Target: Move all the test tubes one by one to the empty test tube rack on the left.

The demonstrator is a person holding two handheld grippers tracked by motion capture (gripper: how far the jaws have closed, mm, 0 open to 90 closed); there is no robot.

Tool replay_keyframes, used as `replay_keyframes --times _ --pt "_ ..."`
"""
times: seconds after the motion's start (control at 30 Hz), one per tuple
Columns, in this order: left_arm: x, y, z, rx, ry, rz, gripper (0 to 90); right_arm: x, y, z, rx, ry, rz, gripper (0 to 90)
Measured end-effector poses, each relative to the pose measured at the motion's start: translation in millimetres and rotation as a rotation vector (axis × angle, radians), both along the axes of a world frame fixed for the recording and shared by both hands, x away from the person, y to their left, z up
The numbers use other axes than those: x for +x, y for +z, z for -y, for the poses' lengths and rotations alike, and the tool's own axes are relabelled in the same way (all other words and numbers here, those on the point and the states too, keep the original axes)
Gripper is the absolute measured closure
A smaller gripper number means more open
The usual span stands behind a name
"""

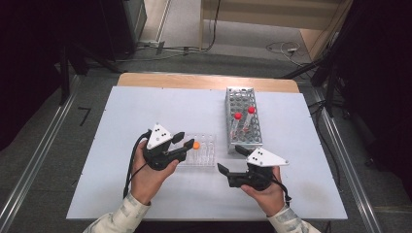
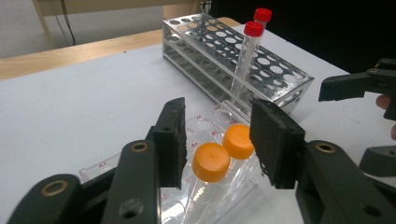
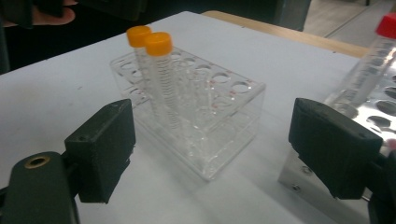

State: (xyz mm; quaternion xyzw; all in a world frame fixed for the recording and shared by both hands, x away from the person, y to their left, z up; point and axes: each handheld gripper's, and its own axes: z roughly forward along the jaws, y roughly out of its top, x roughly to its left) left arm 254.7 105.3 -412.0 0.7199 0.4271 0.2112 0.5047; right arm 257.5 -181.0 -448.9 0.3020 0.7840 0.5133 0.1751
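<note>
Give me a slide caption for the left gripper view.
Left tool, jaws apart, flanks two orange-capped clear plastic tubes standing in a clear acrylic rack.

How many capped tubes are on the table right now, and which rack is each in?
4. Two orange-capped tubes stand side by side in the clear rack, between the left tongs' open jaws. Two red-capped tubes stand in the metal rack. None looks hidden.

From my seat, two capped tubes (image 2: 212, 163) stand side by side in the small plastic rack (image 1: 204, 154) mid-table. The metal rack (image 1: 243, 121) sits just right of it, reaching further back, holding two more tubes (image 1: 238, 124).
</note>
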Motion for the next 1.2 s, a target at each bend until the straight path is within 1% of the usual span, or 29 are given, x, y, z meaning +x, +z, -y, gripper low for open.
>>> replay_keyframes --times 0.1,0.2,0.3,0.33,0.47,0.53,0.73,0.77,0.83,0.93,1.07,1.13,1.17,1.2 --pt "0.6 -0.2 0.7 -0.008 0.007 0.0 46.6 5.1 -0.6 3.8 0.0 -0.022 0.005 14.0" --pt "1.7 -0.4 0.4 -0.034 0.013 -0.007 37.4 10.2 -1.1 6.7 -0.003 -0.047 0.002 14.0" --pt "2.1 0.1 -0.8 -0.044 0.022 -0.003 34.4 14.9 -2.1 9.1 -0.012 -0.074 0.004 14.1" --pt "2.3 0.1 -1.1 -0.048 0.026 -0.001 32.6 17.0 -1.8 10.6 -0.006 -0.092 0.008 14.3" --pt "3.1 -0.5 -1.2 -0.046 0.029 -0.002 31.2 26.3 0.0 12.9 0.006 -0.126 0.011 15.9" --pt "3.3 -0.9 -1.3 -0.042 0.029 -0.002 31.2 31.7 -1.2 11.8 -0.011 -0.137 0.004 16.2" --pt "3.4 -1.4 -0.1 -0.037 0.03 -0.004 30.4 46.7 0.3 8.6 -0.002 -0.184 0.012 20.1" --pt "3.6 -1.7 0.0 -0.037 0.029 -0.004 30.4 49.1 0.2 8.3 -0.005 -0.187 0.011 20.4" --pt "3.6 -2.0 0.2 -0.033 0.03 -0.004 30.4 54.9 -1.1 8.1 -0.019 -0.212 0.014 21.1" --pt "3.5 -2.2 0.7 -0.035 0.031 -0.004 30.4 62.5 -1.1 8.5 -0.021 -0.229 0.013 21.9" --pt "3.4 -1.8 0.4 -0.038 0.032 -0.001 30.5 71.2 0.7 5.8 -0.018 -0.248 0.021 25.5" --pt "3.5 -1.8 0.2 -0.04 0.03 -0.002 30.5 75.4 0.8 4.3 -0.019 -0.249 0.023 28.8" --pt "3.7 -2.0 0.1 -0.041 0.03 -0.001 30.5 77.2 0.8 3.4 -0.021 -0.254 0.017 30.3" --pt "3.9 -2.2 -0.2 -0.039 0.029 -0.003 30.5 79.0 0.9 3.0 -0.02 -0.259 0.018 33.1"
